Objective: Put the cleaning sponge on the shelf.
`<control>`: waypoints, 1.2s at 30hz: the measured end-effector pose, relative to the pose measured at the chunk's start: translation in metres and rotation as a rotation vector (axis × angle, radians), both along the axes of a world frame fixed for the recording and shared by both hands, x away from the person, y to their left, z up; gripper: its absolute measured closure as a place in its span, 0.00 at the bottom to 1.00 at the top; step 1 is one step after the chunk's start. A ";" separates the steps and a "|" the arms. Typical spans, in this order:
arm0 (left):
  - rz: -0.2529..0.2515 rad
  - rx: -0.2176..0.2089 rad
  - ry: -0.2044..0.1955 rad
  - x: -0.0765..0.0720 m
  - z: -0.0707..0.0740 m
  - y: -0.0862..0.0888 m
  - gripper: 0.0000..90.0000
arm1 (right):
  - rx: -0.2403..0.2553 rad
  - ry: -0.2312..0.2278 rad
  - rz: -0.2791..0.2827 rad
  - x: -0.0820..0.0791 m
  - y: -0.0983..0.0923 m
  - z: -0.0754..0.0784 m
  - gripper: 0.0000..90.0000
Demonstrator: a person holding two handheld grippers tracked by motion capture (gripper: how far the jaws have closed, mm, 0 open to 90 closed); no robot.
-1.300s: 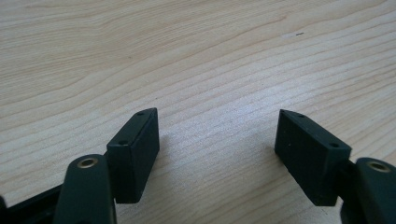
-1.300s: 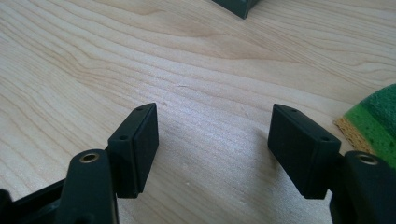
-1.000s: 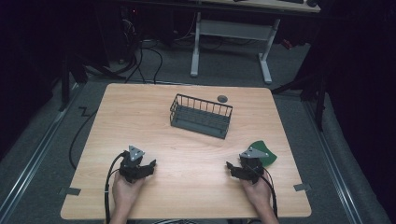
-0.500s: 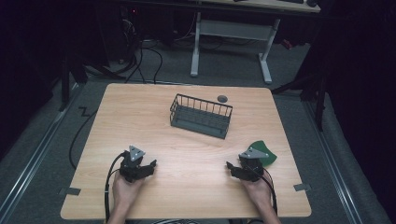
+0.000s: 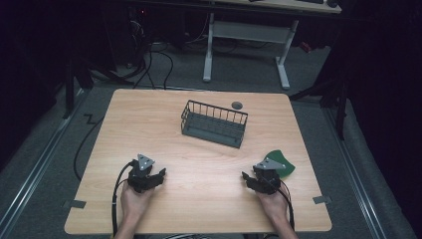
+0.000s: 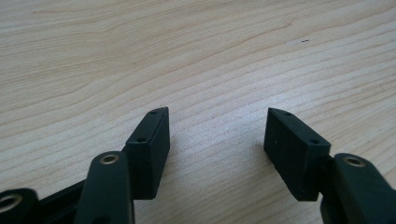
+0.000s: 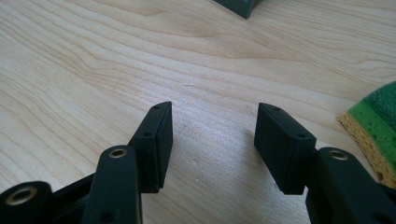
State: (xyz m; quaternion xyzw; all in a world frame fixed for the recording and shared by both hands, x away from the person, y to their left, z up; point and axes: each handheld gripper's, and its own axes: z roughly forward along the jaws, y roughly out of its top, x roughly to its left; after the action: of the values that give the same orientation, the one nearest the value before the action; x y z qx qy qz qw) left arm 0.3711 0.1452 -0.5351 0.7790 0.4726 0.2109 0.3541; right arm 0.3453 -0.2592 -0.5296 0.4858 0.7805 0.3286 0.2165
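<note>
Both hands rest low on the near edge of the light wooden table [image 5: 199, 209], forearms coming in from the near side, the left black two-jaw claw [image 5: 160, 174] and the right black two-jaw claw [image 5: 246, 177] angled inward toward each other. The green sponge with a yellow underside [image 5: 281, 162] lies just beside the right claw on its outer side, apart from its jaws; the dark wire basket [image 5: 214, 123] sits mid-table, well apart. Hands unmoved from the earlier frames; both claws have just been closing, jaws parted, nothing between them.
</note>
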 end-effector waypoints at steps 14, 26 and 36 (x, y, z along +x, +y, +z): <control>-0.030 -0.031 -0.016 0.008 0.017 -0.003 0.49 | 0.039 -0.009 0.005 0.000 -0.003 0.007 0.66; -0.075 -0.100 -0.013 0.031 0.049 -0.013 0.50 | 0.059 -0.021 0.012 0.010 -0.005 0.027 0.74; -0.096 -0.125 -0.017 0.059 0.080 -0.023 0.50 | 0.076 -0.052 0.016 0.027 -0.003 0.056 0.76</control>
State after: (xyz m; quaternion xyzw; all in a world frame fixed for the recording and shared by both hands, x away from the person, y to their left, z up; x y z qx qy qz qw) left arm 0.4304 0.1217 -0.4554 0.7754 0.4438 0.1704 0.4155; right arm 0.3721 -0.2619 -0.4740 0.4789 0.7653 0.3723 0.2155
